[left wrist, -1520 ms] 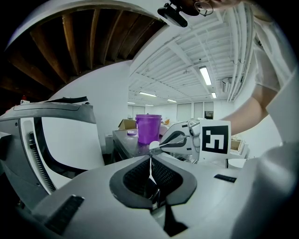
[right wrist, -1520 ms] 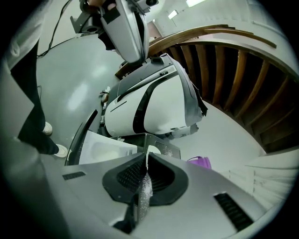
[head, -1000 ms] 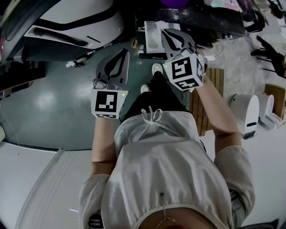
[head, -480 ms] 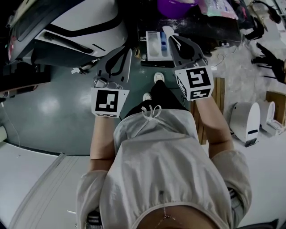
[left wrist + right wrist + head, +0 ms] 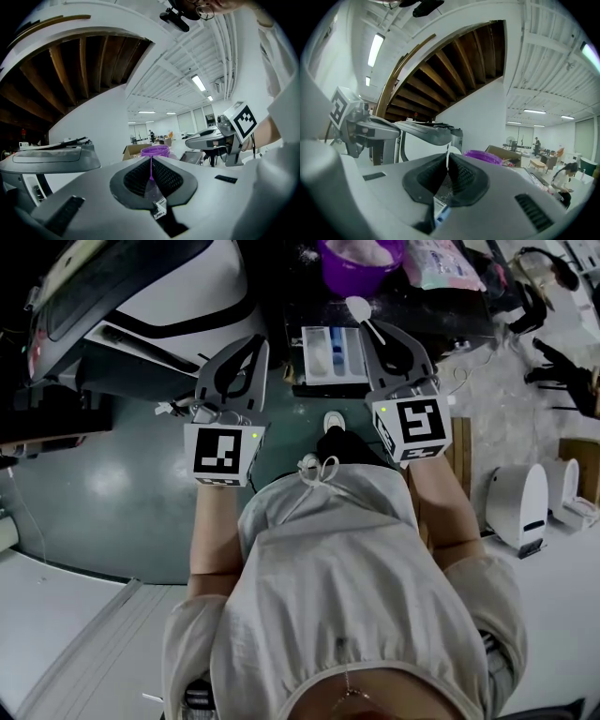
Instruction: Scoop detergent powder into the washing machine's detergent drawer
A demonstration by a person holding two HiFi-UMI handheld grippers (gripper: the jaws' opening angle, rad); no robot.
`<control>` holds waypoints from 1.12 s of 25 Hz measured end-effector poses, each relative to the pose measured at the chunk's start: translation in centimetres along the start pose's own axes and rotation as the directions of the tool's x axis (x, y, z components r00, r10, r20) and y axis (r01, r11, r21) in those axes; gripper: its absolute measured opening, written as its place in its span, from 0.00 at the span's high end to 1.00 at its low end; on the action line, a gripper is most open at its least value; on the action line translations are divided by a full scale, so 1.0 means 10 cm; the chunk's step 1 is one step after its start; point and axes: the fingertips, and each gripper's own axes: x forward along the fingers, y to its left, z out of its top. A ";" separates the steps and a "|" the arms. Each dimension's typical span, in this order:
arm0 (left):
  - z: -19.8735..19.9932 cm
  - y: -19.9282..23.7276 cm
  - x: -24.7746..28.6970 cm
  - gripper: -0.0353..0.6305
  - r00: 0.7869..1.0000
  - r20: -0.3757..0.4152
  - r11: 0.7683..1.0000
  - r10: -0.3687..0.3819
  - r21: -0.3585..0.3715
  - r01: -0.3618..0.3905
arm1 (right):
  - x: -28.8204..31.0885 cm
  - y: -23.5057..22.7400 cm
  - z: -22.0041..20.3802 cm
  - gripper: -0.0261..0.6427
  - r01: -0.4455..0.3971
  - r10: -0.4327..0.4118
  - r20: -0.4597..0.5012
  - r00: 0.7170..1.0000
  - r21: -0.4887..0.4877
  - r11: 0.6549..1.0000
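Note:
My right gripper [image 5: 382,334] is shut on the handle of a white spoon [image 5: 357,307]. The spoon's bowl hangs just past the far right corner of the open detergent drawer [image 5: 325,351], below the purple tub [image 5: 360,261] of white powder. I cannot tell whether the spoon holds powder. In the right gripper view the spoon handle [image 5: 447,158] rises between the closed jaws of the right gripper [image 5: 446,161], with the purple tub [image 5: 483,156] beyond. My left gripper [image 5: 255,345] is shut and holds nothing, left of the drawer. In its own view the left gripper [image 5: 151,159] points at the purple tub [image 5: 154,151].
The white washing machine [image 5: 159,296] fills the upper left, the drawer jutting from it. A detergent bag [image 5: 441,263] lies right of the tub. A wooden board [image 5: 457,427] and white appliances [image 5: 516,493] stand on the floor at right. The person's feet [image 5: 333,420] are below the drawer.
Both grippers have moved forward to the drawer's sides. The purple tub and the spoon's bowl have come into the head view.

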 end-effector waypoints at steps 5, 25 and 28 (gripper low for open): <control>0.09 -0.03 0.00 0.91 1.000 0.014 1.000 -0.001 0.013 0.001 | -0.07 -0.05 0.09 0.95 0.010 -0.010 0.026 1.000 -0.003 1.000; 0.05 0.03 -0.06 0.91 1.000 -0.013 1.000 0.007 -0.024 -0.008 | -0.14 -0.04 0.10 0.95 0.028 -0.029 0.030 0.999 0.023 0.999; 0.04 0.02 -0.05 0.91 1.000 -0.015 1.000 0.003 -0.027 -0.004 | -0.14 -0.05 0.10 0.95 0.030 -0.031 0.031 0.999 0.028 0.999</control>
